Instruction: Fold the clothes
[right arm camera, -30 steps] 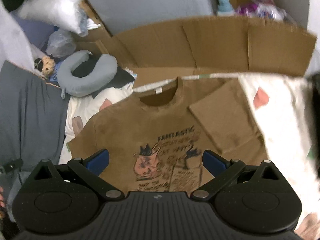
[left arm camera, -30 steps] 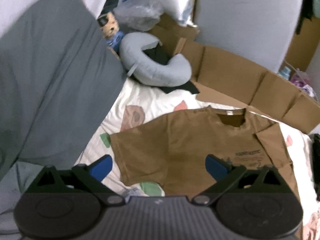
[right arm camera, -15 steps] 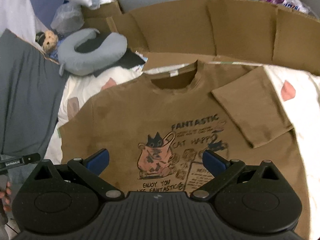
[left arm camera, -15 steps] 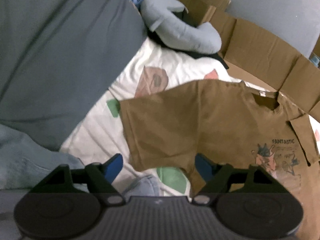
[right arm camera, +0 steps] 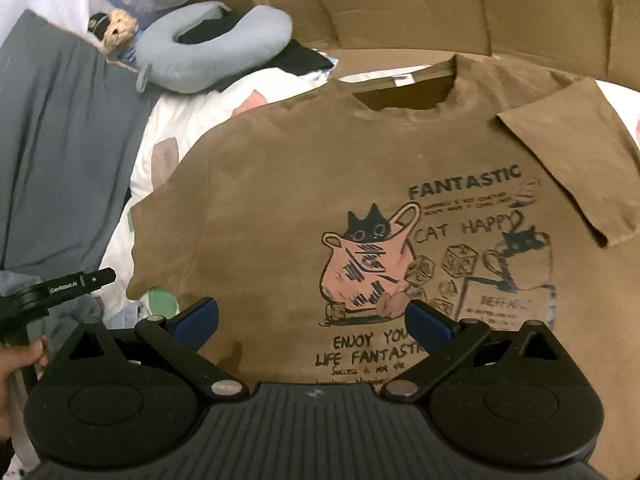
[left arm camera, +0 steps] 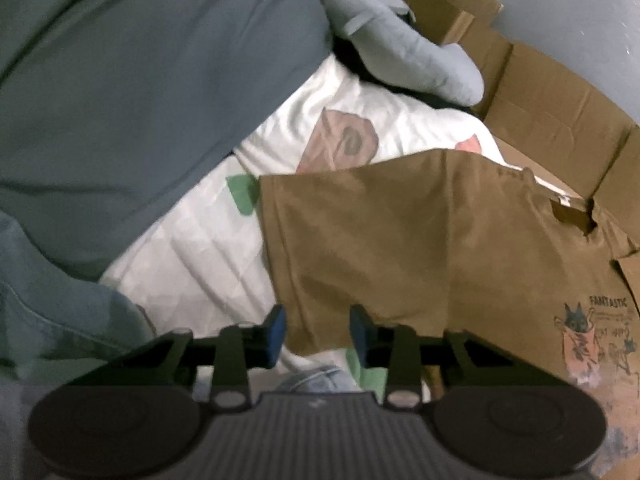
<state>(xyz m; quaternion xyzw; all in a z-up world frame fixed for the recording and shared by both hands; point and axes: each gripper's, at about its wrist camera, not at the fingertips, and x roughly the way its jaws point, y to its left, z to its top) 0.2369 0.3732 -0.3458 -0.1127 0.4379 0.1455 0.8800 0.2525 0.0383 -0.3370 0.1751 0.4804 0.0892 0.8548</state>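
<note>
Left gripper (left arm camera: pixel 316 330) is way lower than a second ago and its jaws are closing, blue pads (left arm camera: pixel 275 330) much nearer each other than the wide spread they had before. The bottom corner of the tee's (left arm camera: pixel 420 248) sleeve sits in the gap between them, but I can't see the pads actually pressing on the cloth yet, so nothing's held. A second back that sleeve was small and further up the left view; now it fills the middle and the hem is right at the fingertips.

Right gripper (right arm camera: pixel 312 320) is spread wide with nothing in it, same spread as before, just closer to the shirt. It hovers over the lower front of the tee (right arm camera: pixel 280 184), pads on either side of the cat print (right arm camera: pixel 368 268), which now looks a lot bigger than it did. The other sleeve (right arm camera: pixel 572 160) is already folded in over the chest.

Tee lies flat, front up, on the white patterned sheet (left arm camera: pixel 192 264), collar toward the cardboard (right arm camera: pixel 460 4). Neck pillow (right arm camera: pixel 216 52) and grey cloth (left arm camera: pixel 140 92) are off to the left. In the right view, the left gripper's black tip (right arm camera: pixel 80 282) and a bit of hand (right arm camera: pixel 20 364) now poke in at the left edge.
</note>
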